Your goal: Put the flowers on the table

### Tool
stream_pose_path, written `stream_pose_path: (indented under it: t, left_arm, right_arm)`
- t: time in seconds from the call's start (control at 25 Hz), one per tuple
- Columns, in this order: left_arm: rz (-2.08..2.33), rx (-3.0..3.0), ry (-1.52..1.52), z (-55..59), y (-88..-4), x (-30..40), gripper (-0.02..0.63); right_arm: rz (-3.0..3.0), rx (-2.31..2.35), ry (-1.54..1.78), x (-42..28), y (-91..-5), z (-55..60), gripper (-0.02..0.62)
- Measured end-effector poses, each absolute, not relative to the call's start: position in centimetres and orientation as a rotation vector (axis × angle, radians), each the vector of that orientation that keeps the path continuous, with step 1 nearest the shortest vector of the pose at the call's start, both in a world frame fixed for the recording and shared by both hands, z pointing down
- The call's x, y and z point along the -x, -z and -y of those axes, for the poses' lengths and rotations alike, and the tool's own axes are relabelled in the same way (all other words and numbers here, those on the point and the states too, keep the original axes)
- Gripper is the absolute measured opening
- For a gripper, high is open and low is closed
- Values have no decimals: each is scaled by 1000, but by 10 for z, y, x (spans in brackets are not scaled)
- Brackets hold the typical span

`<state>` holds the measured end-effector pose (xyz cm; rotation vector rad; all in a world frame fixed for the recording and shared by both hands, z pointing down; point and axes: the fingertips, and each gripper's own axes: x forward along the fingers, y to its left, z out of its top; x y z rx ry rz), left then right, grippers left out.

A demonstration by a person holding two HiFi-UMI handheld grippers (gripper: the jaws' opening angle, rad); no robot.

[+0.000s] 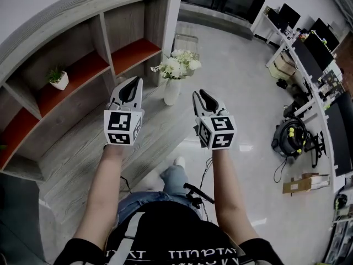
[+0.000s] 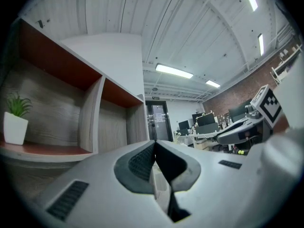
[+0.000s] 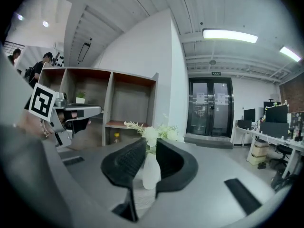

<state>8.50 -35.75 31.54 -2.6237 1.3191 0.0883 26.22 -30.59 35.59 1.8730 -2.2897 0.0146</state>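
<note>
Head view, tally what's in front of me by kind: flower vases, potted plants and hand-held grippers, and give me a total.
Vase of white flowers: 1
Potted plant on the shelf: 1
Hand-held grippers, left and right: 2
Total: 4

White shells, black pads, 1 marker cube each: left gripper (image 1: pixel 133 80), right gripper (image 1: pixel 203 94). Black T-shirt (image 1: pixel 165 233), jeans (image 1: pixel 139 202).

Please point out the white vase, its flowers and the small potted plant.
white vase (image 1: pixel 171 93), head view, middle of its body.
flowers (image 1: pixel 177 65), head view, centre of the white blooms.
small potted plant (image 1: pixel 60 81), head view, its white pot.
</note>
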Motion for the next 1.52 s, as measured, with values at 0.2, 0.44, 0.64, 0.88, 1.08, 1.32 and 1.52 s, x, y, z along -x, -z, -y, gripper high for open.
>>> stream_pose_path:
  t: [0.2,0.44,0.64,0.88,1.08,1.32,1.52]
  left_arm:
    - [-1309,2620,-98,358,-309,-84,11]
    - [-1287,2608,-109,356,-301,-87,11]
    - [-1267,2609,-130,354,-294,-89,11]
    - [-1253,2614,-144,354,-291,-92,11]
    - [-1246,2615,-153,354,-287,-94,11]
    - [-1230,2612,-157,352,-281,-95,11]
    - [-1229,2613,-164,350,-277,-95,11]
  right_arm:
    - [2365,-1859,70,-250,-330,284,15]
    - [2332,-1960,95,-261,-311,270,14]
    - [2275,-1971,219,-268,-299,264,14]
    - [2244,-2045,230,-281,-295,262,13]
    - [2232,-2057,246,-285,-291,261,13]
    - [2220,-2052,273,-288,-285,259,12]
    - [2217,-2052,286,-290,-281,258,12]
